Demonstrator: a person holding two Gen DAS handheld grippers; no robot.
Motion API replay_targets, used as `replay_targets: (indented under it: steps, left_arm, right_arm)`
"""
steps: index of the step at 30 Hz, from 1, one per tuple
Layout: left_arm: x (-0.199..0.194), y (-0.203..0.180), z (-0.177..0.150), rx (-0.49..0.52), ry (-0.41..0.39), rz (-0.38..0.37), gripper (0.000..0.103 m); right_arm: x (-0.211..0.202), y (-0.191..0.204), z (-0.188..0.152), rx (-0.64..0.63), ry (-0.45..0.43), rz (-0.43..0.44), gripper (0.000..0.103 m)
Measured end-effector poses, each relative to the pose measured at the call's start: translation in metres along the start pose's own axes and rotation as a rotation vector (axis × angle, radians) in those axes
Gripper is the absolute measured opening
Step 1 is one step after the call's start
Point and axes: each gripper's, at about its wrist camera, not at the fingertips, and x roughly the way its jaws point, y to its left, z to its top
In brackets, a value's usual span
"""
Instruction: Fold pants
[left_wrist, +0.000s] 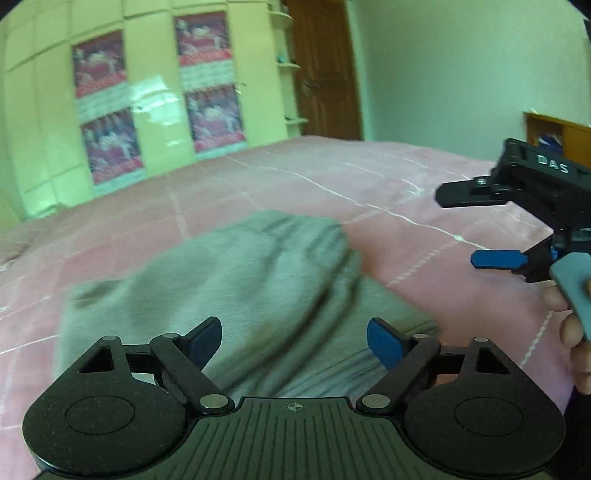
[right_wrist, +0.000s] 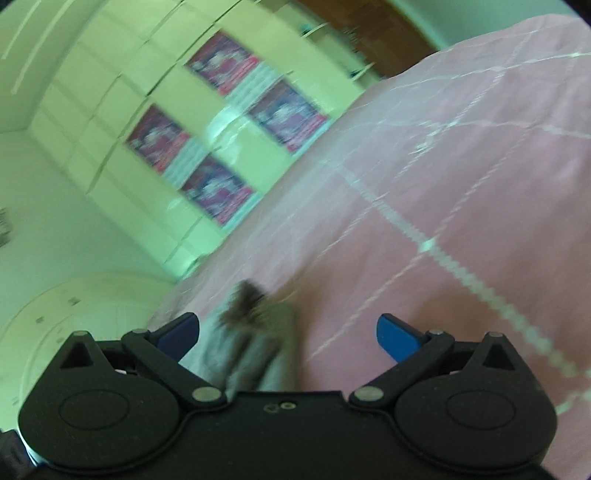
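Grey pants (left_wrist: 236, 291) lie bunched and folded over on the pink bedspread (left_wrist: 388, 177). My left gripper (left_wrist: 294, 341) is open and empty, hovering just above the near part of the pants. My right gripper (left_wrist: 465, 225) shows at the right of the left wrist view, open, held above the bed to the right of the pants. In the tilted, blurred right wrist view the right gripper (right_wrist: 288, 334) is open and empty, with a corner of the pants (right_wrist: 255, 332) between and below its fingers.
The pink quilted bedspread (right_wrist: 461, 184) fills the area around the pants. A pale green wardrobe (left_wrist: 147, 103) with posters stands beyond the bed's far edge. A brown door (left_wrist: 325, 70) is at the back and a wooden shelf (left_wrist: 554, 136) at the right.
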Motion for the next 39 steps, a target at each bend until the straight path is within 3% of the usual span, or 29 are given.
replay_targets:
  steps: [5,12,18,21,23,29,34,37,38,39]
  left_arm:
    - [-0.06,0.06,-0.051,-0.087,-0.013,0.106,0.086]
    - [-0.082,0.101,-0.114,-0.192,0.057,0.185,0.086]
    - [-0.062,0.106,-0.124,-0.239,0.086,0.204,0.086]
    - [-0.044,0.115,-0.121,-0.301,0.105,0.24,0.086]
    - [-0.033,0.123,-0.121,-0.366,0.095,0.226,0.086]
    - [-0.02,0.125,-0.123,-0.382,0.084,0.23,0.086]
    - [-0.017,0.129,-0.122,-0.39,0.071,0.223,0.086]
    - [-0.017,0.129,-0.124,-0.388,0.067,0.223,0.087]
    - [-0.018,0.129,-0.124,-0.387,0.067,0.223,0.087]
    - [-0.017,0.129,-0.124,-0.387,0.065,0.223,0.087]
  right_arm:
    - [0.019,0.021,-0.007,0.038,0.138,0.15,0.094]
    - [0.023,0.036,-0.022,0.013,0.181,0.107,0.087]
    - [0.026,0.045,-0.029,0.002,0.198,0.071,0.074]
    - [0.037,0.047,-0.026,0.043,0.191,0.06,0.073]
    - [0.048,0.045,-0.024,0.098,0.205,0.032,0.073]
    - [0.076,0.034,-0.027,0.288,0.225,-0.013,0.072]
    - [0.091,0.039,-0.024,0.26,0.21,-0.051,0.072]
    - [0.102,0.04,-0.021,0.226,0.234,-0.084,0.06]
    - [0.104,0.04,-0.019,0.224,0.242,-0.109,0.05]
    - [0.105,0.039,-0.018,0.228,0.253,-0.12,0.048]
